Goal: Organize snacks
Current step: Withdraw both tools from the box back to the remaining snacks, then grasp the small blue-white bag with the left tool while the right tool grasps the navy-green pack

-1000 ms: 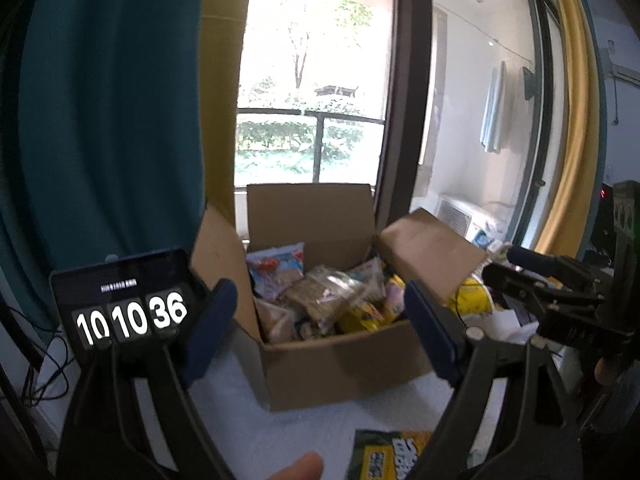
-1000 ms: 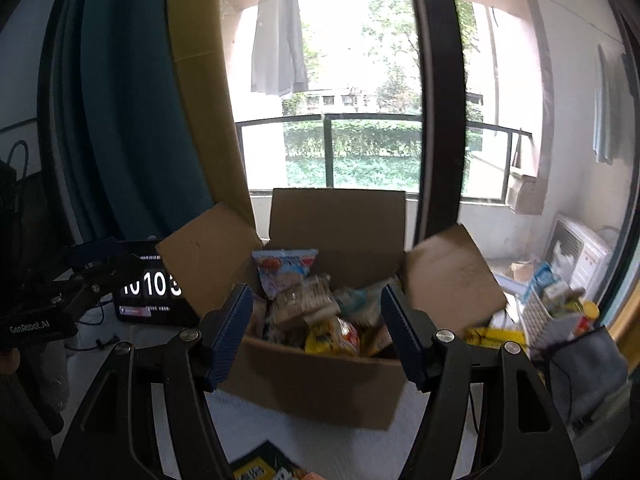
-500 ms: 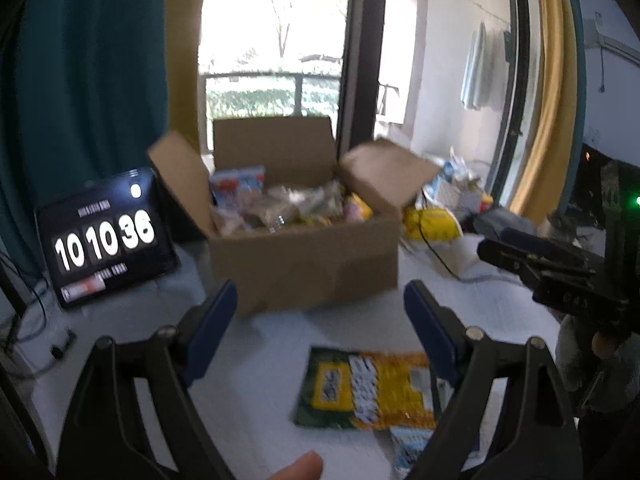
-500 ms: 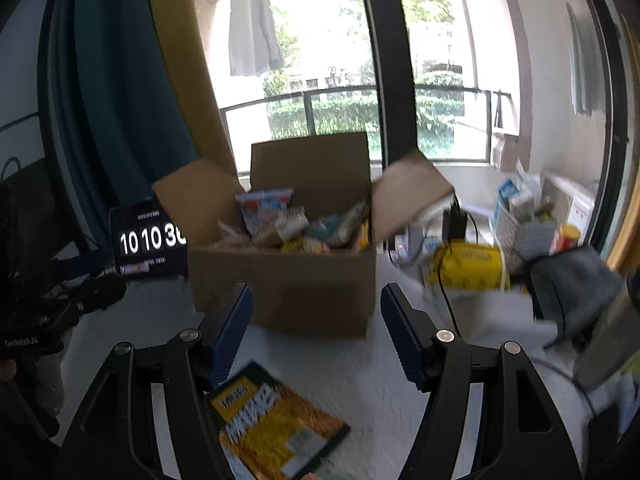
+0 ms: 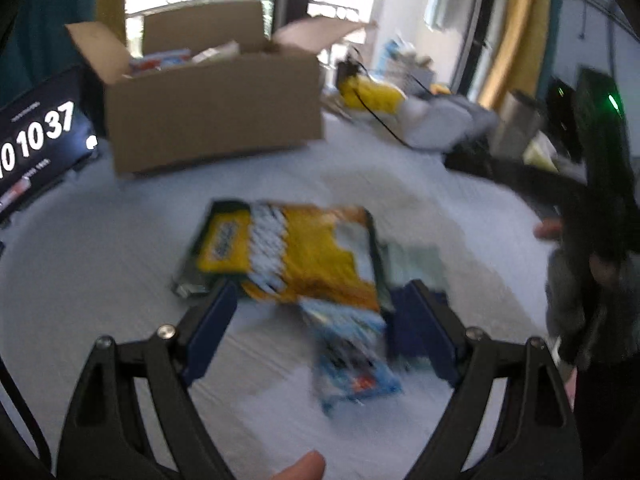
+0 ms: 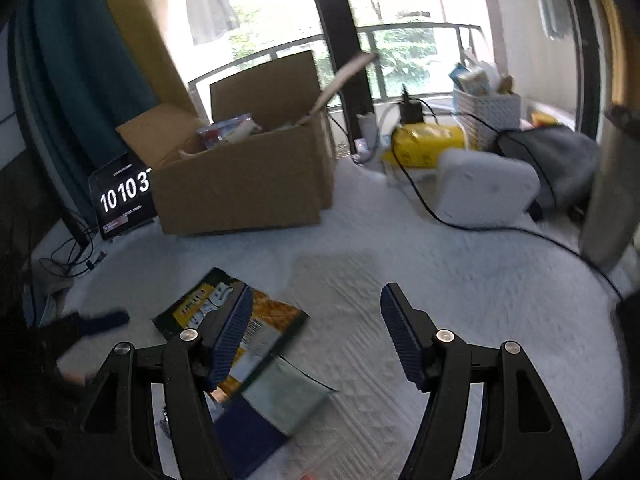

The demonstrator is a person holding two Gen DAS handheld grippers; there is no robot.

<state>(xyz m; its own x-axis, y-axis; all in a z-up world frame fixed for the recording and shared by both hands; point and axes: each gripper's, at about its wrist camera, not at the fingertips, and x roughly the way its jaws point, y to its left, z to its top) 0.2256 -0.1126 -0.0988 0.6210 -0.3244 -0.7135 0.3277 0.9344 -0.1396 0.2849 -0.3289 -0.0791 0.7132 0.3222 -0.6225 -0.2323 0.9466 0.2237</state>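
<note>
A yellow and green snack bag (image 5: 288, 252) lies flat on the white cloth, just beyond my open left gripper (image 5: 316, 320). A blue packet (image 5: 352, 356) lies between the left jaws, untouched, and a pale green packet (image 5: 416, 264) sits to its right. In the right wrist view the same yellow bag (image 6: 256, 320) and the pale green packet (image 6: 284, 396) lie by the left finger of my open right gripper (image 6: 316, 336), which holds nothing. The open cardboard box (image 5: 208, 104) with several snacks stands at the back.
A tablet clock (image 5: 36, 140) leans left of the box (image 6: 240, 176). A yellow bag (image 6: 424, 140), a white basket (image 6: 488, 112), a grey pouch (image 6: 488, 188) and a black cable (image 6: 460, 220) crowd the back right. The other gripper's handle (image 5: 600, 184) stands at the right.
Both grippers have dropped and tilted down towards the cloth. The box has slid up and away in both views, and the loose snack packets have come in under the fingers.
</note>
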